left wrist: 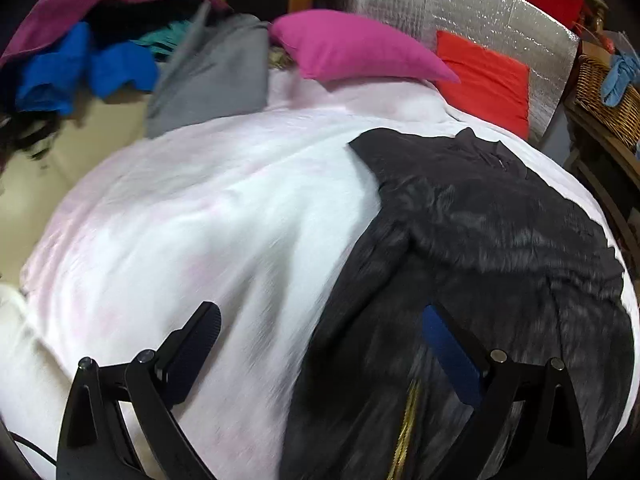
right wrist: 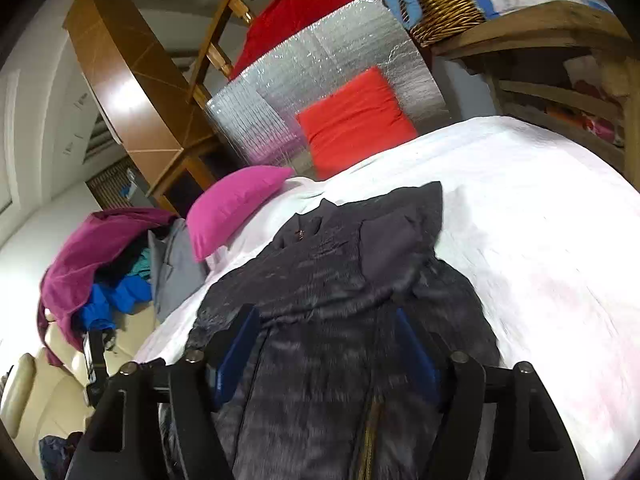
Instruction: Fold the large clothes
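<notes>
A dark grey padded jacket (left wrist: 480, 220) lies spread on the white bedcover (left wrist: 200, 208), collar toward the pillows, its gold zipper (left wrist: 408, 420) running down the near end. My left gripper (left wrist: 324, 340) is open wide over the jacket's left edge, one finger above the cover and the other above the jacket. In the right wrist view the same jacket (right wrist: 340, 272) fills the middle of the bedcover (right wrist: 540, 220). My right gripper (right wrist: 328, 348) hovers over its lower front, above the zipper (right wrist: 368, 440), jaws apart. Neither gripper's pads press on the cloth.
A pink pillow (left wrist: 352, 46) and a red cushion (left wrist: 484, 80) lie at the bed's head, against a silver foil panel (left wrist: 472, 12). A heap of magenta, blue and grey clothes (left wrist: 120, 60) sits at far left. A wicker basket (left wrist: 608, 96) and wooden shelves (right wrist: 560, 92) stand on the right.
</notes>
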Demonstrator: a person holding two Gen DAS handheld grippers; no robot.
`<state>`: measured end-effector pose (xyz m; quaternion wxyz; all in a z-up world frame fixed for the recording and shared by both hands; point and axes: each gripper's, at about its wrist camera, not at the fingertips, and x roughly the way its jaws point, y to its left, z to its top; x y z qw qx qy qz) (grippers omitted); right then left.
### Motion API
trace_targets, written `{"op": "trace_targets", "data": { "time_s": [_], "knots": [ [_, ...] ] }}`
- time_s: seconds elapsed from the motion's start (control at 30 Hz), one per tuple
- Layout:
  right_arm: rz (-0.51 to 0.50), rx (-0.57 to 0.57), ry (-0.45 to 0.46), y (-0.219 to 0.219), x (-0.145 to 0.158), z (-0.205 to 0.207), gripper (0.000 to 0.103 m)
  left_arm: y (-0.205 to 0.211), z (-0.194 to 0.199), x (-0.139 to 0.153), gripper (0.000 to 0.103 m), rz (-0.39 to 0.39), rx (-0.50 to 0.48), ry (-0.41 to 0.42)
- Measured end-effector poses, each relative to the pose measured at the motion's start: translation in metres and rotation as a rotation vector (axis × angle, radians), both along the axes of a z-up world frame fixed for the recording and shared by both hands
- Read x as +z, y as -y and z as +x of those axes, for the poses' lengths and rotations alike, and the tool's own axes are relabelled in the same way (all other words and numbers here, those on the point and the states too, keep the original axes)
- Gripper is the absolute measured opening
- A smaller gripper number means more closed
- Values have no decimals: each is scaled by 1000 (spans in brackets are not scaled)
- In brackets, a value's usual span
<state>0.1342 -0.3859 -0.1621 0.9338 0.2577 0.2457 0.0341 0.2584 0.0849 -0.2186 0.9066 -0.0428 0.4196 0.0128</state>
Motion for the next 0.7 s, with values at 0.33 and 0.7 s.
{"op": "trace_targets", "data": {
  "time_s": [0.33,0.7],
  "knots": [
    [75,39,-66,16,-12,-78,77,2,-106,-24,100,54,2,-44],
    [-6,209,-430,-16,-93,-106,78,9,-130,-65,100,-47,3,-269]
  ]
}}
